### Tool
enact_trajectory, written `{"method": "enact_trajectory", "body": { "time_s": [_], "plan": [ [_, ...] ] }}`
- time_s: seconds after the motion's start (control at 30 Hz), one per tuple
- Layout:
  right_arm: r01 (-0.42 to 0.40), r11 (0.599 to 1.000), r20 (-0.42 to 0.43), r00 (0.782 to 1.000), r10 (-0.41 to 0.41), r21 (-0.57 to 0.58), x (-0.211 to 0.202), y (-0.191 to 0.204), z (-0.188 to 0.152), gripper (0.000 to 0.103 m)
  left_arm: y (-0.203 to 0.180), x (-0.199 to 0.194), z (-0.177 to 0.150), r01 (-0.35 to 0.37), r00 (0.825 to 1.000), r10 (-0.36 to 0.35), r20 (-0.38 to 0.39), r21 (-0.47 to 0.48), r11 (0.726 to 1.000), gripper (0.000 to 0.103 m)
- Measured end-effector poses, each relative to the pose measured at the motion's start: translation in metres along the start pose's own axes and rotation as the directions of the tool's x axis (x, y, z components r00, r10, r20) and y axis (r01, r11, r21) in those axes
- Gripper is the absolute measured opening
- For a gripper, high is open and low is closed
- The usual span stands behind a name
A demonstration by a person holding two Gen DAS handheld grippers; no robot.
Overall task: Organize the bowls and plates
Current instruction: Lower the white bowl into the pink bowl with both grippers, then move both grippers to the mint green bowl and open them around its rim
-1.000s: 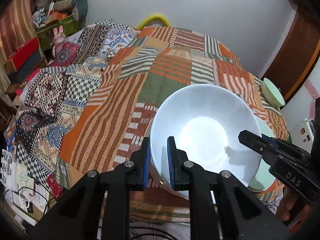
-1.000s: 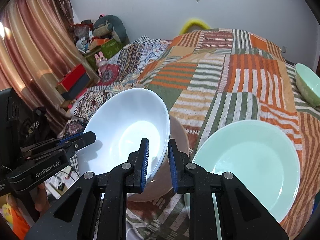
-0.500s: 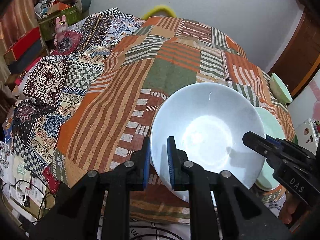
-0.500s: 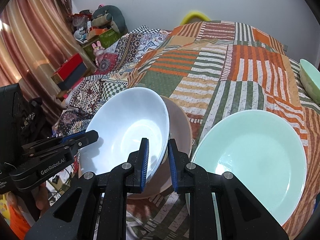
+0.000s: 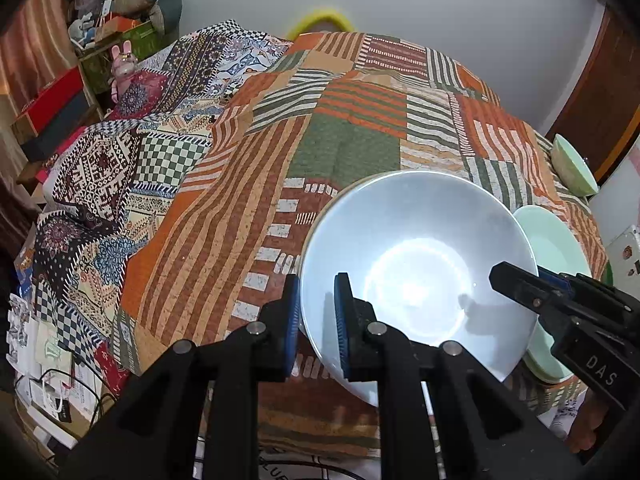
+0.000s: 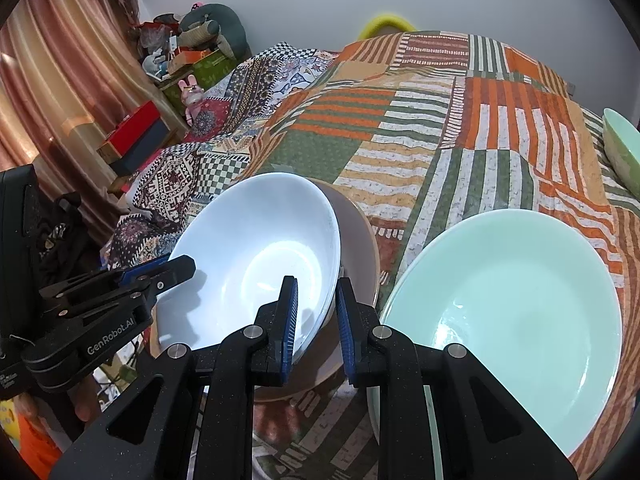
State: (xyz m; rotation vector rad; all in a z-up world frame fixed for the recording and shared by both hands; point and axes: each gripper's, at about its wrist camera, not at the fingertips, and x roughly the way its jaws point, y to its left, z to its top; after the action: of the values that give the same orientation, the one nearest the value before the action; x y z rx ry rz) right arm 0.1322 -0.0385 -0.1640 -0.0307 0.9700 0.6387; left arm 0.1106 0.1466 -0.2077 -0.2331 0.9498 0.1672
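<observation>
A white bowl [image 5: 416,276] is held over the patchwork bed. My left gripper [image 5: 316,316] is shut on its near-left rim. My right gripper [image 6: 316,312] is shut on the opposite rim of the white bowl [image 6: 256,260]; it shows from the side in the left wrist view [image 5: 520,280]. In the right wrist view the white bowl sits in a beige bowl [image 6: 360,248] on the bed. A mint green plate [image 6: 508,320] lies to the right of them, also in the left wrist view [image 5: 556,240]. A small green bowl [image 6: 622,152] rests at the bed's far right edge.
The patchwork quilt [image 5: 340,128] covers the bed. Boxes and stuffed toys [image 5: 120,32] stand at the far left by the curtain. Cables and papers [image 5: 48,380] lie on the floor at the lower left. A wooden door [image 5: 600,92] is at the right.
Both grippers have moved the white bowl slightly down and toward the beige bowl; it now sits lower in it. Both grips stay shut.
</observation>
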Motion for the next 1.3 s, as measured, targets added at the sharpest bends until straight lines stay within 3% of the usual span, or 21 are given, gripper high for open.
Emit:
{"method": "enact_trajectory", "body": {
  "time_s": [0.03,0.1,0.23,0.57,0.77,1.0,1.23,1.3],
  "plan": [
    [0.002,1.000,0.003,1.000,-0.002,0.004,0.001,0.000,0.000,0.018,-0.002,0.001,0.000,0.045,0.999,-0.045,-0.010,0.003,0.999,0.015],
    [0.002,1.000,0.007,1.000,-0.002,0.006,0.001,-0.001,0.000,0.018,-0.009,0.001,0.000,0.069,0.997,-0.069,-0.020,0.014,0.997,0.015],
    [0.012,1.000,0.010,1.000,-0.012,-0.015,0.001,0.002,0.000,0.019,-0.023,0.002,0.000,0.037,0.999,-0.037,0.001,0.062,0.997,0.015],
    [0.014,1.000,0.016,1.000,-0.013,-0.013,-0.004,-0.004,0.004,0.021,-0.013,0.004,0.003,0.034,0.999,-0.034,-0.021,0.017,0.999,0.015],
    [0.025,1.000,0.081,0.996,-0.023,-0.019,-0.025,-0.012,0.011,0.031,-0.024,-0.012,0.014,0.040,0.999,-0.040,0.011,0.037,0.999,0.015],
    [0.049,0.999,0.159,0.986,-0.050,0.010,-0.065,-0.043,0.014,0.032,-0.060,-0.052,0.038,0.078,0.991,-0.088,0.100,0.102,0.992,0.018],
    [0.077,0.992,0.274,0.956,-0.102,0.100,-0.121,-0.091,0.014,0.032,-0.118,-0.088,0.058,0.134,0.972,-0.169,0.162,0.210,0.969,0.020],
    [0.075,0.988,0.311,0.944,-0.113,0.133,-0.139,-0.105,0.015,0.032,-0.139,-0.096,0.064,0.148,0.965,-0.194,0.177,0.247,0.958,0.033]
  ]
}}
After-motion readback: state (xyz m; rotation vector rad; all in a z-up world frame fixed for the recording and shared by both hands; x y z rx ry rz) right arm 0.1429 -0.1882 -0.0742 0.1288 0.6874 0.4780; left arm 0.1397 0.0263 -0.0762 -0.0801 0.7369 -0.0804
